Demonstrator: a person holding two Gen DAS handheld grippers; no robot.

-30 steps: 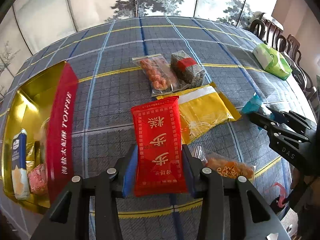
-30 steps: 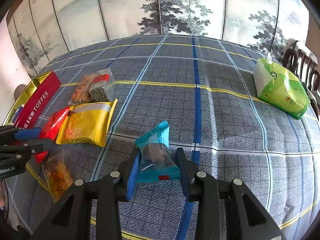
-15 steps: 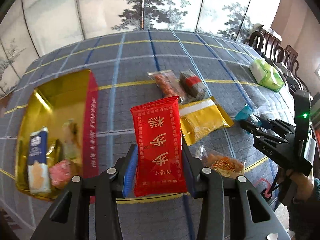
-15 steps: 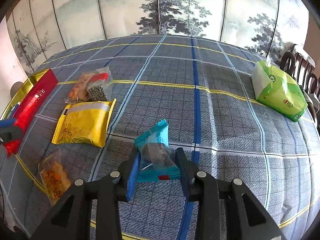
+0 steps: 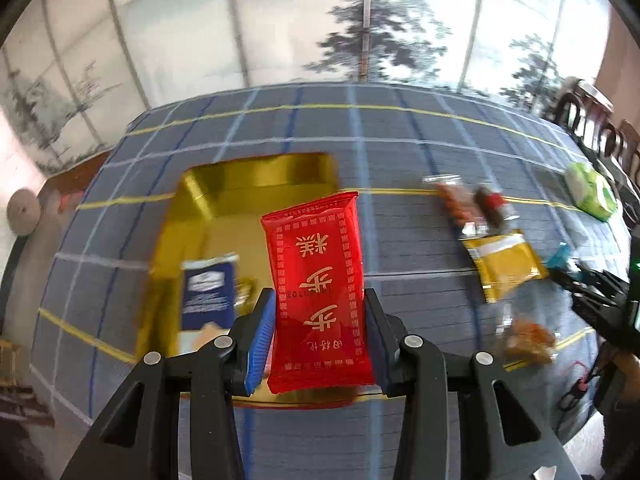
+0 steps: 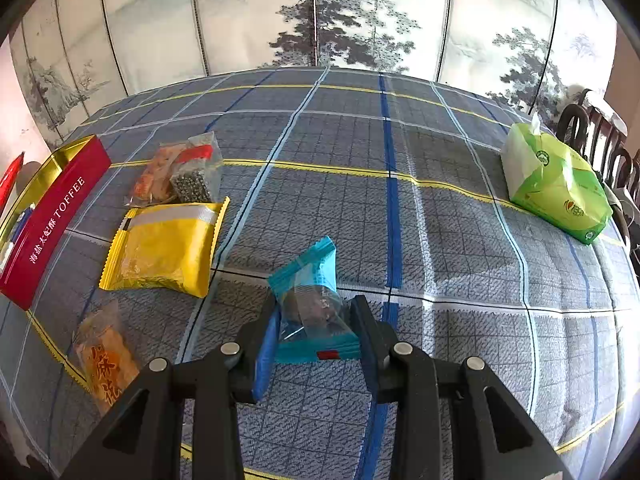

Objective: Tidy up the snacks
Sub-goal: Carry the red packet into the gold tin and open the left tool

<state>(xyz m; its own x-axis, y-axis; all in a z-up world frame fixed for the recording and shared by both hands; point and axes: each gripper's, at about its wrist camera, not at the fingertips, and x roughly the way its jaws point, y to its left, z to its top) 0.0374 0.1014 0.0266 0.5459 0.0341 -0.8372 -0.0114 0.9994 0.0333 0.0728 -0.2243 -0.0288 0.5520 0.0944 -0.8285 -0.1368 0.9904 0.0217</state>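
Left gripper (image 5: 320, 336) clamped the red pack (image 5: 318, 300) above the gold box (image 5: 256, 178). Right gripper (image 6: 316, 336) clamped the blue pack (image 6: 312, 300) over the table (image 6: 460, 240).

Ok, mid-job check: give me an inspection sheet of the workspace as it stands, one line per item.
Surface: table under a blue-grey plaid tablecloth.
Job's things: red snack packet in the left tongs, above the gold toffee box; teal snack packet in the right tongs; yellow packet, orange packet and two clear packets lying on the cloth.
Clutter: green tissue pack.
Grippers: both tongs shut on their packets.
Cables: red cord near the table's edge, blurred.
Surroundings: painted folding screen, dark wooden chairs.
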